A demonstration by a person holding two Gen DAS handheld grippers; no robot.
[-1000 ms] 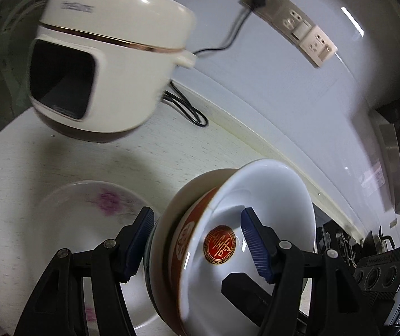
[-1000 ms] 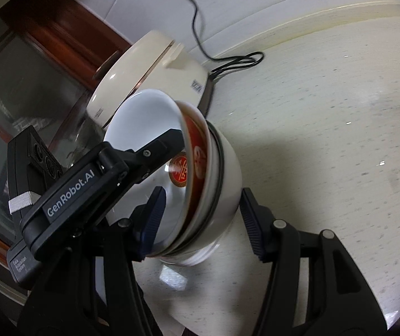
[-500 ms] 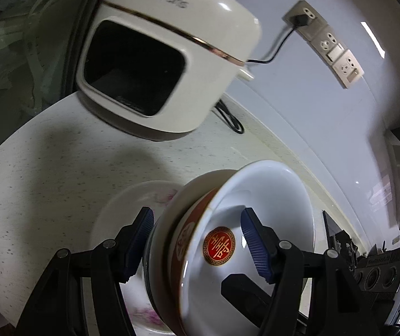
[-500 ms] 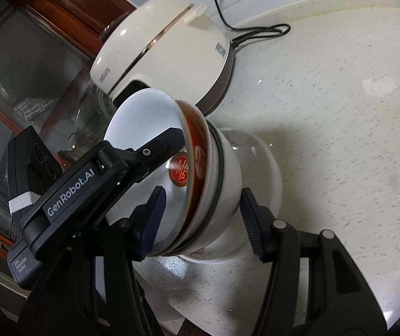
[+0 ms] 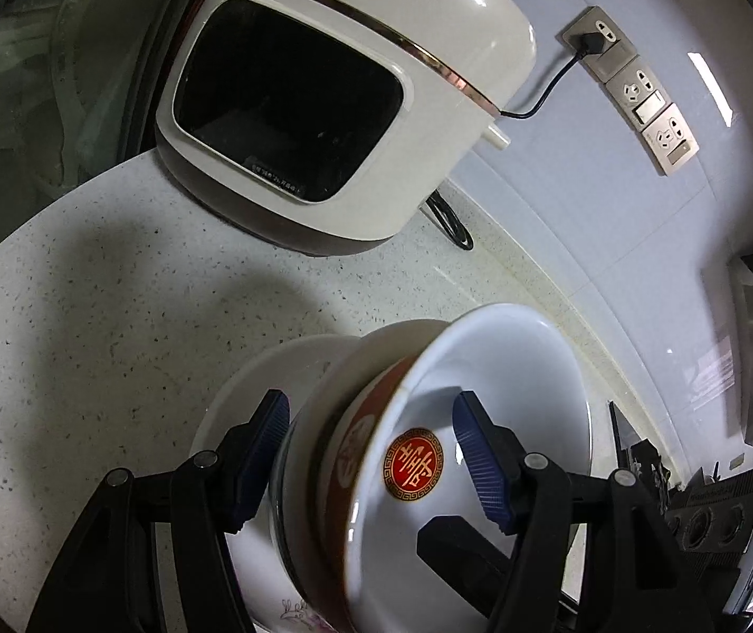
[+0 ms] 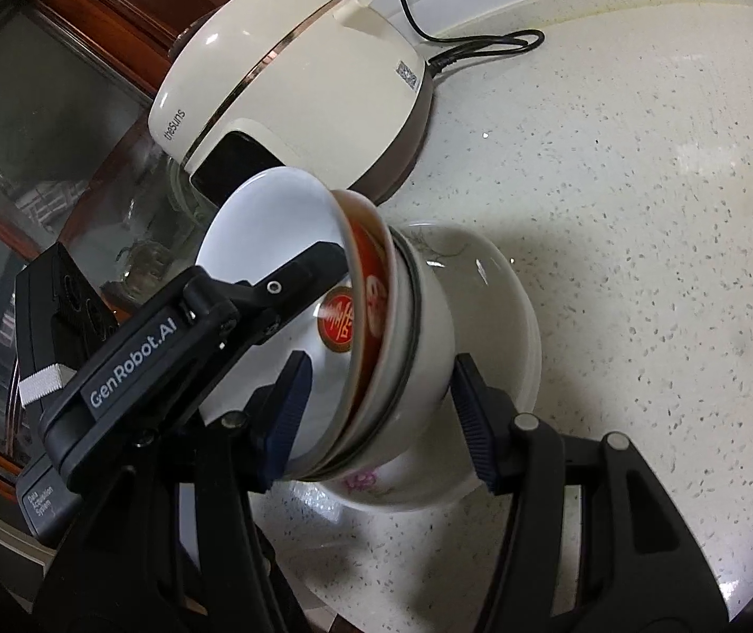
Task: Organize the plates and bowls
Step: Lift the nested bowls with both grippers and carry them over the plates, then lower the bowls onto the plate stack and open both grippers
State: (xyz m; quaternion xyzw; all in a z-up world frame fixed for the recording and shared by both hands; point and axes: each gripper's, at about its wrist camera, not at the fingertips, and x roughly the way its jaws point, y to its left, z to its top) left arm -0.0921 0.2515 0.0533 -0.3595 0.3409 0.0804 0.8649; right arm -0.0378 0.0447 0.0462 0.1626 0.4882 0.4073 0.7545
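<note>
A stack of nested bowls (image 5: 508,369) is held tilted on its side, mouth toward the cameras. The inner bowl is white with a red medallion (image 5: 413,464) and a red outside, and plain white bowls (image 6: 429,327) lie behind it. My left gripper (image 5: 371,448) is shut on the stack, one pad inside the top bowl and one on the outer wall. My right gripper (image 6: 376,411) is shut on the same stack from the other side. Right beneath it, a white dish with pink flowers (image 6: 492,285) rests on the counter; whether the two touch I cannot tell.
A cream rice cooker (image 5: 323,105) stands just beyond the dish, with its black cord (image 6: 482,47) running to the wall sockets (image 5: 635,89). A glass-fronted wooden cabinet (image 6: 33,158) borders the speckled counter (image 6: 640,211) on the left. The counter's edge runs close below the dish.
Both grippers have carried the stack down and toward the rice cooker, which now looms larger. The flowered dish has come to lie directly under the stack. The grips look unchanged.
</note>
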